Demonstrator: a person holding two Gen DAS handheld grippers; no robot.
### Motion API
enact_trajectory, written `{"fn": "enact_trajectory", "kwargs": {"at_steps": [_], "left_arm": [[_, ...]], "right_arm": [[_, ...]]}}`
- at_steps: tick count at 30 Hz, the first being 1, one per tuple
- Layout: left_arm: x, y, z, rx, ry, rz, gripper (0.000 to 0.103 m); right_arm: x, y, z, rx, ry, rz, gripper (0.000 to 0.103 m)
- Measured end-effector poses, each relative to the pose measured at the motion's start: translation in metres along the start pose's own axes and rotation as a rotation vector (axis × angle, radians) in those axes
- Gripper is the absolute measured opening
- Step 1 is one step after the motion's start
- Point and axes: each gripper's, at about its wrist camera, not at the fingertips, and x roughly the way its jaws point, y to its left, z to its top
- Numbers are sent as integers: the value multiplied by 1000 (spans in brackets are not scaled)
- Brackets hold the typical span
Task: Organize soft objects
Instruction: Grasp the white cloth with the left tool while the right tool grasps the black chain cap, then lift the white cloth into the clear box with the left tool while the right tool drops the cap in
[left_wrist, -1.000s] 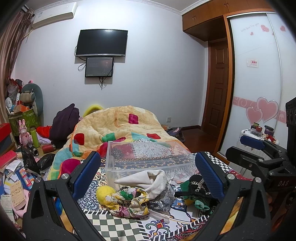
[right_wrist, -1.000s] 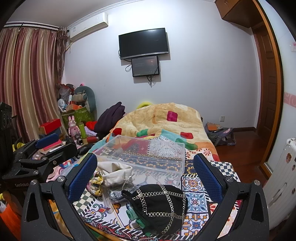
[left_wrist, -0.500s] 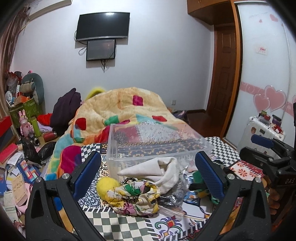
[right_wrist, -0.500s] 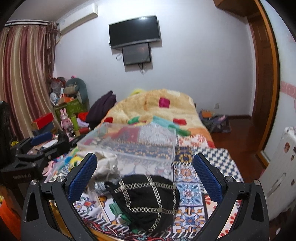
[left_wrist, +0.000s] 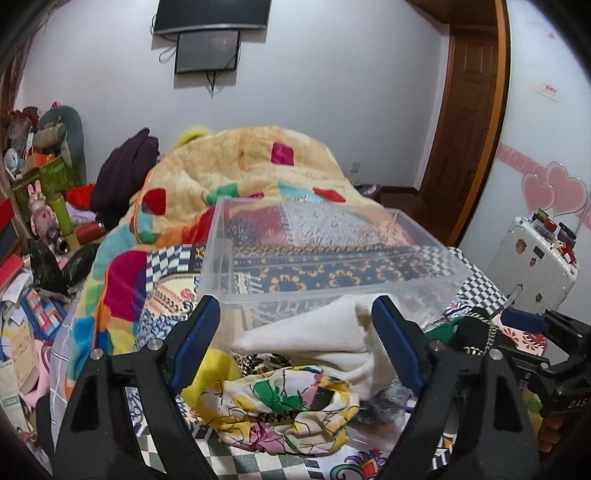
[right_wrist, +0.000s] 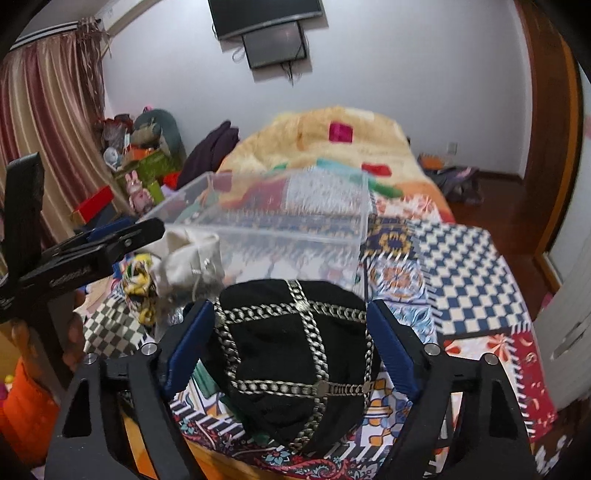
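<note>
A clear plastic bin (left_wrist: 295, 266) stands empty on the patterned bedspread; it also shows in the right wrist view (right_wrist: 280, 225). In front of it lie a cream cloth (left_wrist: 325, 332), a colourful printed scarf (left_wrist: 288, 402) and a yellow soft item (left_wrist: 207, 373). My left gripper (left_wrist: 295, 314) is open, its jaws on either side of the cream cloth. My right gripper (right_wrist: 291, 317) is open, its jaws flanking a black hat with silver chains (right_wrist: 295, 350), not squeezing it. The cream cloth (right_wrist: 192, 254) and the left gripper body (right_wrist: 85, 254) show at the left of the right wrist view.
A yellow patchwork quilt (left_wrist: 251, 166) is heaped behind the bin. Cluttered boxes and toys (left_wrist: 40, 206) stand at the left of the bed. A white suitcase (left_wrist: 535, 258) and a wooden door (left_wrist: 465, 122) are at the right. The bed's front edge lies just below the hat.
Both grippers have moved forward and down toward the pile. The left jaws now flank the cream cloth, the right jaws flank the black hat. Both jaw openings look narrower.
</note>
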Motion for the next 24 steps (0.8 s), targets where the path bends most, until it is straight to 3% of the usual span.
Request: {"fn": "enact_trajectory", "kwargs": {"at_steps": [3, 5, 7, 8, 11, 13, 15, 19, 24], "left_arm": [[6, 2, -6, -13, 35, -15, 83], [11, 2, -8, -16, 60, -27, 75], [13, 2, -8, -13, 68, -34, 70], [13, 2, -9, -13, 63, -33, 69], [11, 4, -9, -17, 57, -44, 57], [12, 6, -9, -23, 69, -68, 38], [11, 6, -10, -24, 74, -81, 32], [6, 4, -10, -12, 61, -86, 19], [-15, 7, -3, -18, -4, -84, 18]], "right_arm": [[6, -2, -2, 11, 26, 22, 71], [11, -4, -4, 16, 50, 31, 64], [15, -5, -5, 20, 67, 36, 47], [15, -5, -5, 24, 68, 43, 47], [10, -3, -4, 12, 46, 32, 35], [8, -2, -3, 3, 30, 21, 25], [5, -2, -2, 1, 18, 20, 20], [1, 1, 0, -15, -6, 23, 12], [-11, 6, 7, -21, -57, 19, 11]]}}
